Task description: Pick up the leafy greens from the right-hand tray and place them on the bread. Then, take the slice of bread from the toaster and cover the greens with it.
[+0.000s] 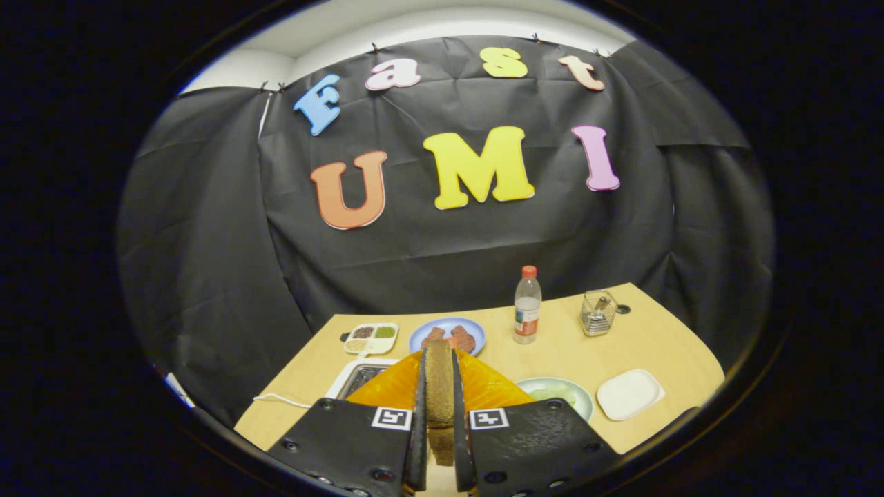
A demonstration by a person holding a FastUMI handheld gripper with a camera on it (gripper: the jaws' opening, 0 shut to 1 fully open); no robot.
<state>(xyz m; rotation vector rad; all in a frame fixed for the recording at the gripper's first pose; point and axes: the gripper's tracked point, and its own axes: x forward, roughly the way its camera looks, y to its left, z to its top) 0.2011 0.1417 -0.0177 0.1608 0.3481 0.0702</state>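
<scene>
Black cloth walled the booth behind a pale wooden worktop (552, 359). Low over it, the gripper (439, 407) held a brown slice of bread (439, 383) on edge, both fingers pressed against its flat sides. Just left of the fingers sat the toaster (362, 378), its metal slot showing. To the right lay a pale green plate (558, 393) with light greens on it (hard to make out), then a white tray (628, 393). Beyond the fingers stood a blue plate (447, 335) of brown food, a divided dish (371, 338), a red-capped bottle (527, 307) and a glass jar (598, 314).
</scene>
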